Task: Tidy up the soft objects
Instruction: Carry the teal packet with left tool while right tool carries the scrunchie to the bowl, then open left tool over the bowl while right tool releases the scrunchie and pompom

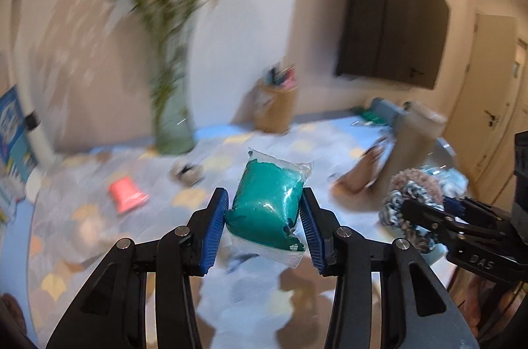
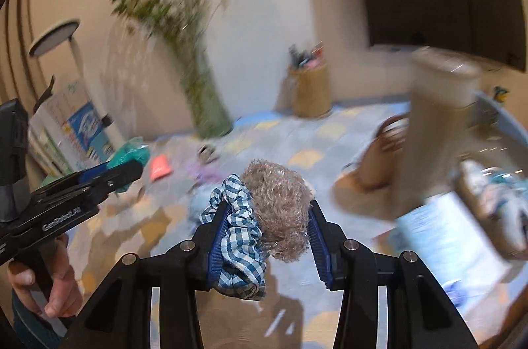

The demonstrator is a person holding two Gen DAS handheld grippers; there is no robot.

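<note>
Pink soft packet [image 1: 128,195], one, lying on the patterned cloth [image 1: 214,171] at left. Teal packet in clear wrap [image 1: 269,207], one, pinched between the left gripper's [image 1: 264,228] blue pads above the cloth. Scrunchies, two: checked blue-white [image 2: 237,233] and fuzzy taupe [image 2: 280,207], both squeezed in the right gripper [image 2: 265,241].

Desk [image 1: 231,293] covered by a blue-grey cloth with yellow and pale scallop shapes, blurred in both views. Standing on it toward the wall: a glass vase [image 1: 173,124] of green branches and a tan holder [image 1: 275,111] stuffed with small items. Lying on the cloth: a pink packet [image 1: 127,195], a small blurred dark-and-white thing [image 1: 188,172], a brown bag [image 2: 379,164] beside a tall beige cylinder [image 2: 432,131].
</note>
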